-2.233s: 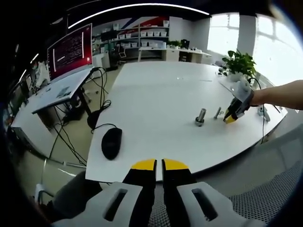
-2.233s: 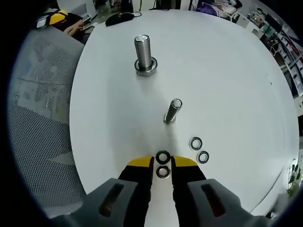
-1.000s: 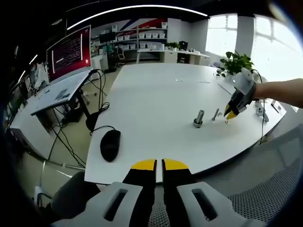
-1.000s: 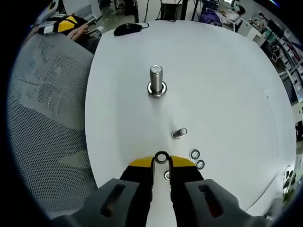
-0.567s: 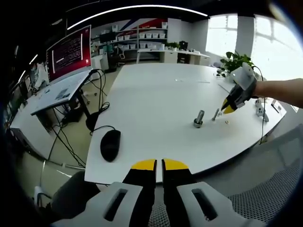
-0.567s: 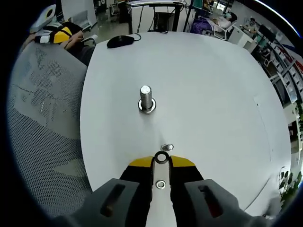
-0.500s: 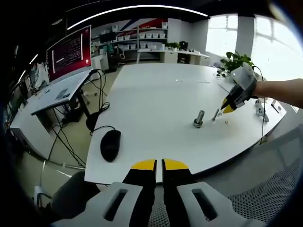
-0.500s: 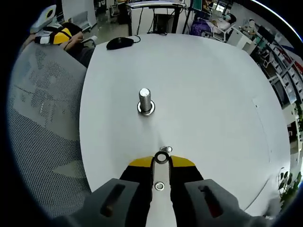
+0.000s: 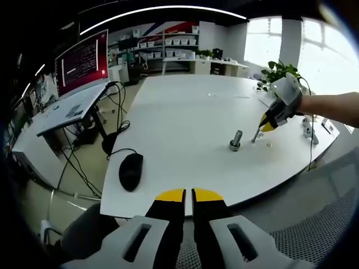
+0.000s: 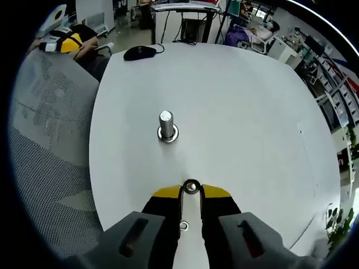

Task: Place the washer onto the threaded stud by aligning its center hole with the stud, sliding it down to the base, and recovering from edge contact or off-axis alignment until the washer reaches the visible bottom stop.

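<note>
Steel catches the light where the right gripper pinches a dark washer between its yellow tips, just above the small stud on the white table. Beyond it stands a larger stud — a washer already at its base. Over by the table's near edge the left gripper hangs with jaws closed and empty — a black mouse lies ahead of it.

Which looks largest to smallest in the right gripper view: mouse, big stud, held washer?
1. Mouse, though it lies far off, so it is truly bigger still.
2. Big stud with its base.
3. Washer in the right gripper, smallest even though nearest the camera.
</note>
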Available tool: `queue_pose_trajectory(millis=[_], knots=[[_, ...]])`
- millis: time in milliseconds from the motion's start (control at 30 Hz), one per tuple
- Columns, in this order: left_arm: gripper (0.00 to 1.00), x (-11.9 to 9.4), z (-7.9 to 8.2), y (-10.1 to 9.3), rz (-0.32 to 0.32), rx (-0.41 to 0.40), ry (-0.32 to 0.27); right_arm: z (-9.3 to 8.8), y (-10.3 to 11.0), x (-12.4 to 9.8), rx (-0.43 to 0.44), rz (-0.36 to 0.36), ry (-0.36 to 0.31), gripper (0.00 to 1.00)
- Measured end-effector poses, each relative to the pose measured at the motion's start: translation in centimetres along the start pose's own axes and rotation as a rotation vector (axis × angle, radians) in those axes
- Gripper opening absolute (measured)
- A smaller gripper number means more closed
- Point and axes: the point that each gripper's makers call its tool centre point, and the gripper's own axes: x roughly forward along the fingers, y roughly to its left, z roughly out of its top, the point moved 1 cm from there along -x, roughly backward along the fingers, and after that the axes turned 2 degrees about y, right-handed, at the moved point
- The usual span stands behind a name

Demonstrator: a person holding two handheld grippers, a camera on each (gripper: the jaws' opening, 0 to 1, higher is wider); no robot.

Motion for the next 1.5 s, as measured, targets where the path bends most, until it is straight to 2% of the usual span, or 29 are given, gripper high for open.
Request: queue_pose_trajectory(millis=[400, 1000, 1500], knots=[[0.02, 0.0, 0.0, 0.0, 0.001, -0.005, -0.005, -0.4, 0.0, 0.8, -0.002, 0.006, 0.028, 0.13], [0.02, 0.0, 0.0, 0.1, 0.005, -0.010, -0.004, -1.4, 0.7, 4.3, 0.016, 0.060, 0.073, 0.13], [0.02, 0.0, 0.0, 0.1, 0.002, -0.007, -0.003, -2.2, 1.6, 5.0, -0.007, 0.078, 0.122, 0.14]])
